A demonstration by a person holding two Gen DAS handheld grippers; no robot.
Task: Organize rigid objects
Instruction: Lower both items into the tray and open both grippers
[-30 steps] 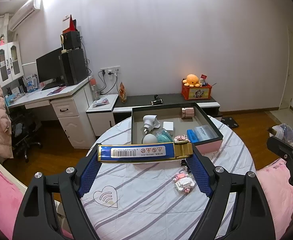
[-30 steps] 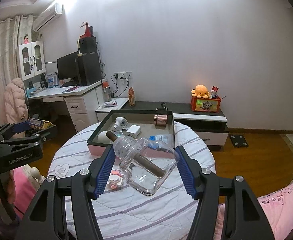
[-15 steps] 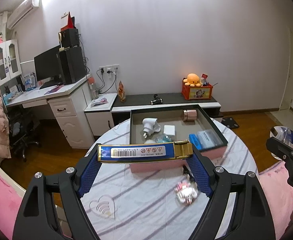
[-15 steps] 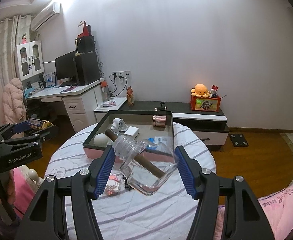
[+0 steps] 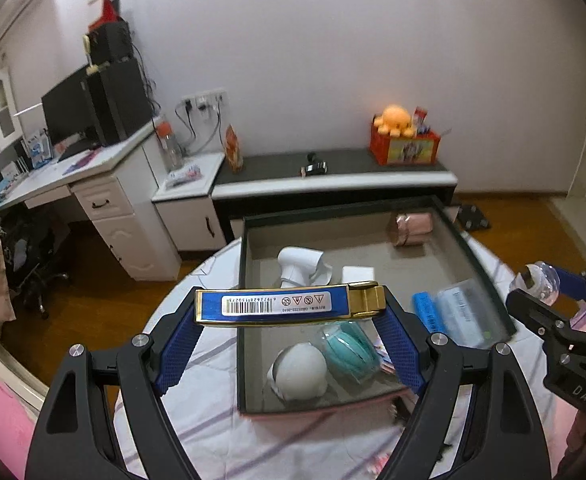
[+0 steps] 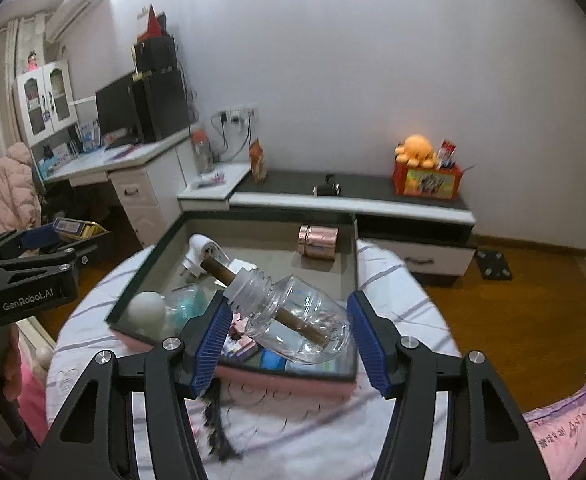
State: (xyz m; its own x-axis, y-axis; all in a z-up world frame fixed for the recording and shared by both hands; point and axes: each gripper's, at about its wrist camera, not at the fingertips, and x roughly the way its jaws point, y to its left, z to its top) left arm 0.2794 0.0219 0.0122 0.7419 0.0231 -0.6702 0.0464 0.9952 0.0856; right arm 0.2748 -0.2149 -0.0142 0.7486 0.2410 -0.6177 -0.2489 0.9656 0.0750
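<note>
My left gripper [image 5: 289,332] is shut on a flat blue and gold box [image 5: 289,304], held level above the near left part of the dark tray [image 5: 242,320]. My right gripper [image 6: 289,334] is shut on a clear glass jar [image 6: 293,320] with a brown stick inside, held tilted over the tray's near edge [image 6: 285,372]. The tray holds a white ball [image 5: 299,368], a teal round case [image 5: 349,350], a white plug [image 5: 299,266], a pink tin [image 5: 411,228] and blue packs [image 5: 455,316].
The tray sits on a round table with a striped cloth [image 5: 213,432]. A dark tassel [image 6: 217,428] lies on the cloth by the tray's front. A low cabinet [image 6: 353,200] and a desk [image 6: 105,164] stand behind. Pink bedding [image 6: 565,436] is at the right.
Both grippers have moved forward over the tray with their objects still held. The tray now looks much closer, and the small pink block toy has dropped out of clear sight.
</note>
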